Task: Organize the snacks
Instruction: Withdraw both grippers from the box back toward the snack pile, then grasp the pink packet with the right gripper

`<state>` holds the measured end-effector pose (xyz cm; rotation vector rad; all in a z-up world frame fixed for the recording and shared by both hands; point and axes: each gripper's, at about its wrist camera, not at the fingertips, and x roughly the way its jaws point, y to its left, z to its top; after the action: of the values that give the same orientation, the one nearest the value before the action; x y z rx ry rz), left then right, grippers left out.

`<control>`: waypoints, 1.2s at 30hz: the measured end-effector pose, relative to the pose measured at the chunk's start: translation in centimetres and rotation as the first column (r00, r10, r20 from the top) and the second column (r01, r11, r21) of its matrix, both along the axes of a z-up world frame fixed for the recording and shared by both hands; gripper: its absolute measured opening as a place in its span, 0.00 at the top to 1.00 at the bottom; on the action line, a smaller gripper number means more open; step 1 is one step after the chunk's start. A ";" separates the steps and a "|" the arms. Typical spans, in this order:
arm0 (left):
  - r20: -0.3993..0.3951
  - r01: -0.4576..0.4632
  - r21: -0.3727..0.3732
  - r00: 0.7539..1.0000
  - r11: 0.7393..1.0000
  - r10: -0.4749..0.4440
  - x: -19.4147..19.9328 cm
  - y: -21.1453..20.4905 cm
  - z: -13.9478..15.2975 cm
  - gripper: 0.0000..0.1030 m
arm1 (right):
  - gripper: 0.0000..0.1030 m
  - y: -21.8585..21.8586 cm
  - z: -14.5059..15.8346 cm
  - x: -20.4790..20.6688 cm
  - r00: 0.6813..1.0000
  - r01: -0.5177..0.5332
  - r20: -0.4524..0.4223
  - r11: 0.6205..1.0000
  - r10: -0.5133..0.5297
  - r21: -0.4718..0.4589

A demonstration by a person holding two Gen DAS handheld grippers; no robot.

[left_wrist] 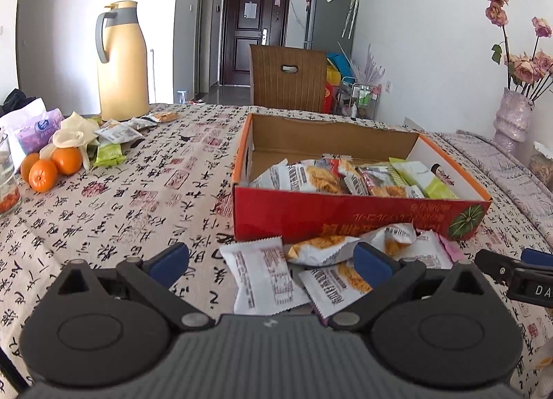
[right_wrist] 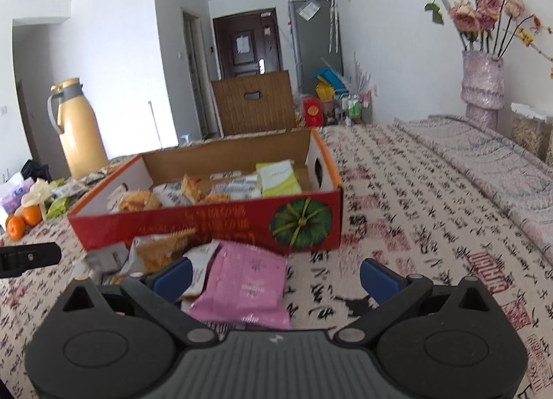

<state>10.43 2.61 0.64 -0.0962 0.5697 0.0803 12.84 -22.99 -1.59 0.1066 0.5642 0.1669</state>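
A red cardboard box [left_wrist: 311, 212] [right_wrist: 207, 226] with a pumpkin print holds several snack packets. Loose packets lie on the tablecloth in front of it. My left gripper [left_wrist: 271, 266] is open and hovers over a white packet [left_wrist: 262, 278] and orange-printed packets [left_wrist: 321, 250]. My right gripper [right_wrist: 274, 278] is open above a pink packet [right_wrist: 245, 288], with orange-printed packets [right_wrist: 155, 250] to its left. In the left wrist view the right gripper's finger [left_wrist: 501, 271] shows at the right edge; the left gripper's finger [right_wrist: 27, 257] shows at the left edge of the right wrist view.
A yellow thermos [left_wrist: 121, 60], oranges [left_wrist: 52, 167], more snack packets [left_wrist: 114, 143] and a tissue pack [left_wrist: 38, 129] sit at the far left of the table. A flower vase [right_wrist: 484, 84] stands far right. A wooden chair [left_wrist: 287, 77] is behind the table.
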 end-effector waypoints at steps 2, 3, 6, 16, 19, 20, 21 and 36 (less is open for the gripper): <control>-0.001 -0.004 -0.002 1.000 1.000 0.004 0.0 0.2 0.0 0.00 | 0.00 0.2 -0.1 0.3 1.000 -0.004 -0.016 1.000 0.004 -0.007; 0.001 -0.006 -0.004 1.000 1.000 0.006 -0.1 0.3 0.0 0.00 | 0.00 0.3 -0.1 0.5 1.000 -0.001 -0.025 1.000 0.000 -0.010; 0.004 -0.012 -0.007 1.000 1.000 0.012 -0.2 0.6 0.1 0.00 | 0.00 0.4 -0.2 1.6 0.999 0.011 -0.053 1.000 -0.012 -0.021; 0.003 -0.029 -0.017 1.000 0.999 0.029 -0.2 1.3 0.1 0.00 | 0.00 1.9 -1.6 5.2 0.989 0.005 -0.150 0.999 -0.010 -0.032; 0.002 -0.031 -0.017 1.000 0.999 0.031 -0.1 1.5 0.1 0.00 | 0.00 2.0 -2.0 5.6 0.987 0.005 -0.159 1.000 -0.008 -0.022; 0.000 -0.032 -0.017 0.999 0.999 0.032 0.0 1.5 0.1 0.00 | 0.00 1.9 -2.2 5.7 0.986 0.005 -0.164 1.000 -0.008 -0.019; -0.002 -0.032 -0.018 0.999 0.999 0.032 0.0 1.6 0.0 0.00 | 0.00 1.8 -2.3 5.8 0.986 0.006 -0.169 1.000 -0.009 -0.017; -0.019 -0.028 -0.017 0.999 0.999 0.028 0.4 1.4 -0.3 0.00 | 0.28 2.3 -3.1 5.8 0.989 -0.040 -0.141 0.999 0.034 -0.034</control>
<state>10.83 4.06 0.31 -0.1200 0.5880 0.1039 18.65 -20.73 -4.73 0.0724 0.7094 0.1860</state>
